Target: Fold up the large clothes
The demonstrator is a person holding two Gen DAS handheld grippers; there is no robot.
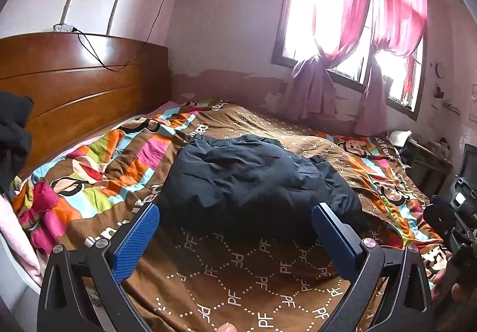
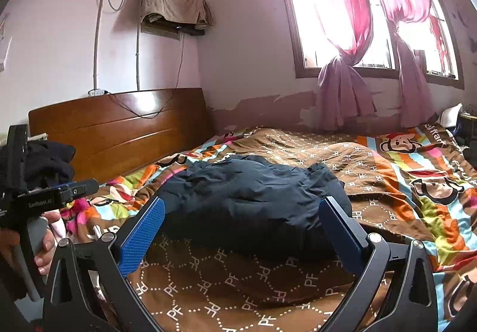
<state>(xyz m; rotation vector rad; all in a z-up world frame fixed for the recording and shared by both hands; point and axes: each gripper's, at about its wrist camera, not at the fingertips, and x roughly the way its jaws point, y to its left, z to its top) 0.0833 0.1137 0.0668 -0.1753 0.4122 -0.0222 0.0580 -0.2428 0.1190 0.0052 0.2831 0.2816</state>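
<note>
Bedroom, bed [image 1: 268, 287] covered by patterned quilt. Dark jacket [image 1: 253, 183] bunched mid-bed, kept on flat quilt probably for folding. Left claw [image 1: 235, 230] and right claw [image 2: 243, 227] held apart, empty, aimed at jacket's near edge, not touching.

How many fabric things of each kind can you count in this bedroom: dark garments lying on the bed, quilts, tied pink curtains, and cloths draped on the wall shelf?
Dark garments on the bed: 1, the navy padded jacket
Quilts: 1, the patterned quilt
Tied pink curtains: 2, the left curtain and the right curtain
Draped cloths: 1, the beige cloth
Total: 5
</note>
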